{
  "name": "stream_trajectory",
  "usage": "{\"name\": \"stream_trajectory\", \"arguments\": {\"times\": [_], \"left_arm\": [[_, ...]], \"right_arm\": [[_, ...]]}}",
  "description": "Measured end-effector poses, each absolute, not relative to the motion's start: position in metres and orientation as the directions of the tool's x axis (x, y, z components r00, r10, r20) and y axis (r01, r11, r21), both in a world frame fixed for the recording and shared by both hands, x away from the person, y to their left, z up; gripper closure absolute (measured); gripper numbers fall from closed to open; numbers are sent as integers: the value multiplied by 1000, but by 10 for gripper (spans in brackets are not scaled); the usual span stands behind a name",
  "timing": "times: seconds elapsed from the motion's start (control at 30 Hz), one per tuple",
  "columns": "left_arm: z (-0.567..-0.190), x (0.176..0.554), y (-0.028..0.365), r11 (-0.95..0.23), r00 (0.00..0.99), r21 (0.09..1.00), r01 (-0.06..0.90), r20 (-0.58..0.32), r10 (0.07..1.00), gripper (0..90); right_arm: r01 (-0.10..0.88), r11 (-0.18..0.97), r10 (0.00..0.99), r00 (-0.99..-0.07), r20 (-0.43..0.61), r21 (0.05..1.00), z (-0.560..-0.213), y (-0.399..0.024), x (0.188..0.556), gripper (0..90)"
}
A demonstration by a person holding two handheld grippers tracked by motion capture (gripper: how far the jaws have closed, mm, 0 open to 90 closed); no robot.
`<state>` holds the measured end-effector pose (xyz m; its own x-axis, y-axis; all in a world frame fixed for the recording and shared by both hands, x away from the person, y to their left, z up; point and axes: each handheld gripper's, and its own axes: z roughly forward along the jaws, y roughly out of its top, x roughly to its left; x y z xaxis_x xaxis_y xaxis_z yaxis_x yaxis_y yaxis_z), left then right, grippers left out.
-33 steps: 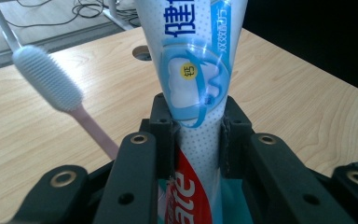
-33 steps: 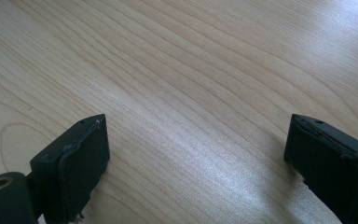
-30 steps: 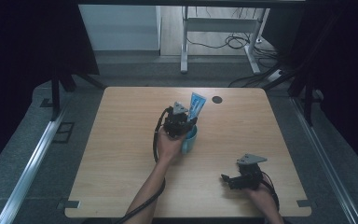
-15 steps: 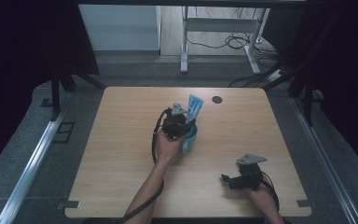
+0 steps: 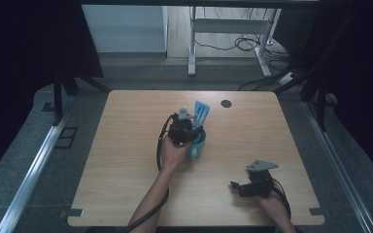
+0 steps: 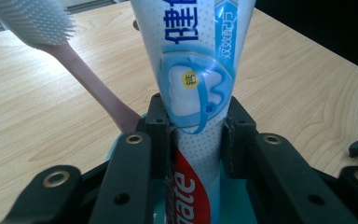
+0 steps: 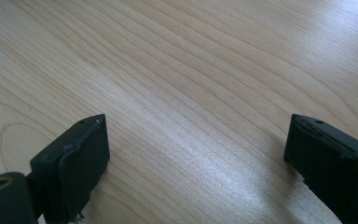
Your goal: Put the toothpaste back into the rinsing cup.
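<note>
The toothpaste tube (image 6: 196, 88) is clamped between the jaws of the left gripper (image 6: 196, 140), upright in the teal cup (image 5: 197, 143) directly below it, with a toothbrush (image 6: 51, 42) leaning beside, while the right gripper (image 7: 196, 154) is held released, jaws wide apart, over the bare table (image 7: 191, 70).

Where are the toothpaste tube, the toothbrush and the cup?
tube (image 6: 193, 84), left gripper view, printed front.
toothbrush (image 6: 32, 21), left gripper view, bristle head.
cup (image 5: 197, 144), high view, teal outer wall.
</note>
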<state>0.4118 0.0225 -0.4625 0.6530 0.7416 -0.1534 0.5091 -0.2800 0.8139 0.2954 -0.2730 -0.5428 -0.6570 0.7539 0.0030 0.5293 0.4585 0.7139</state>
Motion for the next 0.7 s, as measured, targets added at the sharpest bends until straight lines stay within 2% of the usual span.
{"name": "stream_trajectory", "arguments": {"times": [0.4, 0.7], "left_arm": [[-460, 410, 22, -291, 645, 805, 516, -142, 751, 667], [-454, 405, 20, -284, 638, 815, 505, -130, 759, 578]], "right_arm": [[529, 459, 754, -657, 3, 714, -543, -273, 295, 64], [528, 460, 753, -658, 1, 714, -543, -273, 295, 64]]}}
